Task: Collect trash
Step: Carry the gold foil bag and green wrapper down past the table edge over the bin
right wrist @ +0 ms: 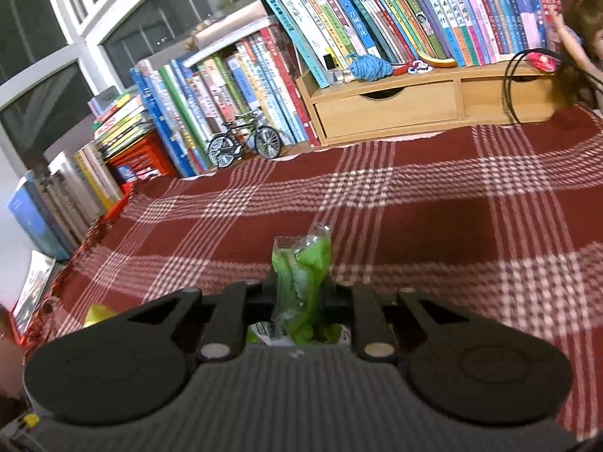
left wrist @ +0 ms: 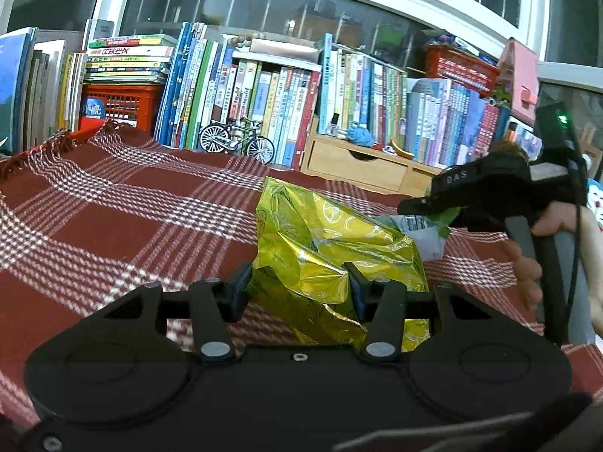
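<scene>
A crumpled yellow-gold foil bag (left wrist: 324, 248) is lifted off the red plaid tablecloth (left wrist: 113, 196), and my left gripper (left wrist: 297, 284) is shut on its lower part, one pad on each side. To its right my right gripper (left wrist: 412, 207), held by a hand (left wrist: 527, 267), is shut on a green and white plastic wrapper (left wrist: 427, 231). In the right wrist view that green wrapper (right wrist: 301, 271) stands pinched between the narrow jaws of my right gripper (right wrist: 301, 288), above the tablecloth (right wrist: 433, 207). A corner of the yellow bag (right wrist: 98, 312) shows at the lower left.
Rows of books (left wrist: 264, 90) line the back of the table. A model bicycle (right wrist: 245, 141), a wooden drawer unit (right wrist: 395, 107) with a blue yarn ball (right wrist: 369, 67), and a red crate (left wrist: 120, 103) stand there too. A doll (right wrist: 580, 30) sits at the far right.
</scene>
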The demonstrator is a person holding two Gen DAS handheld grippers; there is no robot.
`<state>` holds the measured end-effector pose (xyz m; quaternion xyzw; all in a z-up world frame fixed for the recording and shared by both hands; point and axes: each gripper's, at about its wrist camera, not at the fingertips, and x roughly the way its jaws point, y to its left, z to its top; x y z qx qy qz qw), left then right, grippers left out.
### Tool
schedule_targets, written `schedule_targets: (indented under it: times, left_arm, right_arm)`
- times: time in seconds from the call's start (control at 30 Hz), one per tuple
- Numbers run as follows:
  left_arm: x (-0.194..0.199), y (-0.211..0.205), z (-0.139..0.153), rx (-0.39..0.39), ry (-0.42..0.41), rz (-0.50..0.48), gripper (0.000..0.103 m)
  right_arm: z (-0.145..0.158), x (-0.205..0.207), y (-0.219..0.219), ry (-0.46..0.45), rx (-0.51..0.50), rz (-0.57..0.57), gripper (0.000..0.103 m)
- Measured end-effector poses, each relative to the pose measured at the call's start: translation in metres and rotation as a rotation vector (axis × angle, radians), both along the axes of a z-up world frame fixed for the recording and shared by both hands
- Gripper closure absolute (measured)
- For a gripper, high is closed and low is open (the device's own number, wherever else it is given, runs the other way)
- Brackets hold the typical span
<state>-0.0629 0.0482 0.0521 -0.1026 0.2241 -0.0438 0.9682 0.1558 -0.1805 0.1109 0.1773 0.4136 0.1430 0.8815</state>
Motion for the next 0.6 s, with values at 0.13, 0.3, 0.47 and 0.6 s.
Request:
schedule_targets:
  times: [0.13,0.3,0.47,0.6]
  left_arm:
    - [-0.032,-0.002,0.007,0.002,-0.003,-0.013,0.056]
    - [-0.079,-0.005,0.011,0.025,-0.005,-0.043,0.056]
    - [-0.128,-0.013,0.005,0.061,0.008,-0.078,0.055]
    - [-0.165,-0.019,-0.006,0.09,0.033,-0.088,0.055]
  right_arm:
    - [0.014,-0.043,-0.003,-0.006,0.011,0.007,0.082]
    - [0.03,-0.101,-0.006,-0.02,0.018,0.019,0.082]
    - [0.034,-0.156,-0.011,-0.027,0.036,0.02,0.082]
    - [0.029,-0.195,-0.016,-0.012,0.039,0.015,0.082]
